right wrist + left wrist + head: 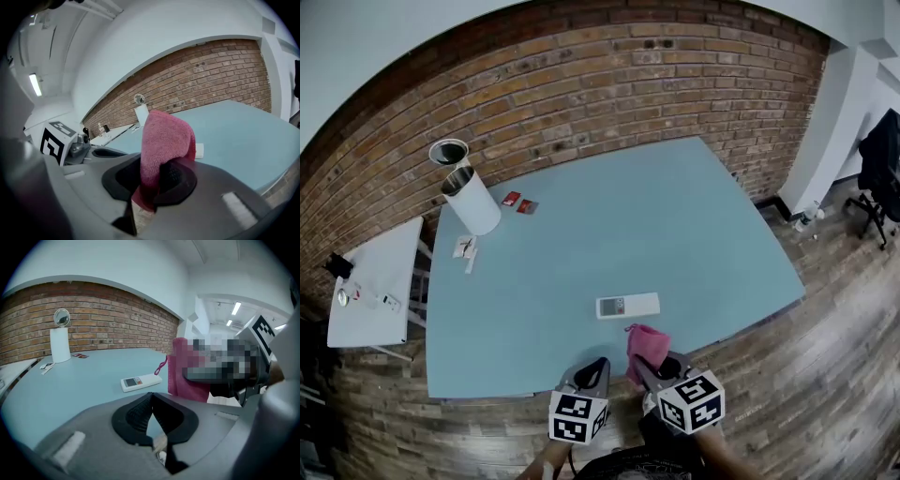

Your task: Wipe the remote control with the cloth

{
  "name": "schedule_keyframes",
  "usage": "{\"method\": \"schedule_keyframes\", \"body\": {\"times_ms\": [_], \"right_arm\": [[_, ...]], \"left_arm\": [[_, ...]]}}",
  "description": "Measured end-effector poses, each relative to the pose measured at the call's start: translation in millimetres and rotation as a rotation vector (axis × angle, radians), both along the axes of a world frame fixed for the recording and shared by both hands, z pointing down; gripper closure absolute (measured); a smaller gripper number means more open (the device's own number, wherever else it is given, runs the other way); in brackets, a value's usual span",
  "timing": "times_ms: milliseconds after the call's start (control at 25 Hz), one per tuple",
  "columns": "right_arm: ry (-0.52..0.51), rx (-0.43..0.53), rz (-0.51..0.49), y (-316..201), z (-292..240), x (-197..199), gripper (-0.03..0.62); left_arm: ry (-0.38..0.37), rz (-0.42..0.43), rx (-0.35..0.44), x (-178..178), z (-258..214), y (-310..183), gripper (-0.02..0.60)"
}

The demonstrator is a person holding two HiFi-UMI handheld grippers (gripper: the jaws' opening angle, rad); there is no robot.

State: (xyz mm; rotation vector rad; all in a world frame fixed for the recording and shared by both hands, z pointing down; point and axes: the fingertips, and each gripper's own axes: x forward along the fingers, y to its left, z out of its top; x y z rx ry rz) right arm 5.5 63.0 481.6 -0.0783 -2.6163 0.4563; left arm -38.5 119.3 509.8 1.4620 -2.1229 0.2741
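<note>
A white remote control (628, 306) (140, 381) lies flat on the light blue table (581, 244), near its front edge. My right gripper (649, 367) (157, 180) is shut on a pink cloth (645, 345) (164, 140), which stands up folded above the jaws, just in front of the remote. In the left gripper view the pink cloth (185, 376) hangs to the right of the remote. My left gripper (592, 367) (151, 414) is shut with nothing in it, at the table's front edge, left of the right one. Most of the remote is hidden behind the cloth in the right gripper view.
A white cylinder (471, 199) with a round mirror (448, 151) stands at the table's far left corner. Two small red packets (518, 202) and white papers (466, 248) lie near it. A small white side table (375, 281) stands left. A black chair (879, 169) is at far right.
</note>
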Motion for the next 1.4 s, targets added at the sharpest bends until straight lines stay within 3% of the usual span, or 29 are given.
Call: {"method": "schedule_keyframes", "body": {"times_ms": [200, 400, 480, 560, 880, 1040, 1120, 1240, 1320, 1400], "right_arm": [[0.004, -0.112, -0.032, -32, 5, -22, 0.528], [-0.003, -0.170, -0.077, -57, 5, -43, 0.527], [-0.018, -0.214, -0.087, -62, 3, -49, 0.526], [-0.024, -0.239, -0.102, -63, 3, -56, 0.526], [0.014, -0.256, -0.118, -60, 14, -70, 0.526], [0.045, -0.271, -0.083, -58, 24, -81, 0.526], [0.062, -0.271, -0.069, -55, 27, -88, 0.526], [0.087, -0.269, -0.062, -50, 31, -100, 0.526], [0.098, -0.271, -0.059, -47, 33, -109, 0.526], [0.104, -0.270, -0.055, -46, 34, -120, 0.526]], "left_arm": [[-0.062, 0.066, -0.066, -32, 11, -31, 0.580], [-0.186, 0.211, -0.189, -57, 22, -50, 0.575], [-0.217, 0.268, -0.243, -65, 29, -54, 0.523], [-0.236, 0.316, -0.282, -72, 34, -56, 0.511], [-0.302, 0.575, -0.443, -92, 54, -61, 0.402], [-0.313, 0.727, -0.490, -98, 66, -67, 0.363], [-0.306, 0.794, -0.502, -99, 70, -71, 0.316], [-0.290, 0.893, -0.504, -96, 76, -77, 0.314], [-0.271, 0.946, -0.495, -94, 80, -81, 0.249], [-0.267, 0.991, -0.492, -92, 84, -83, 0.247]]}}
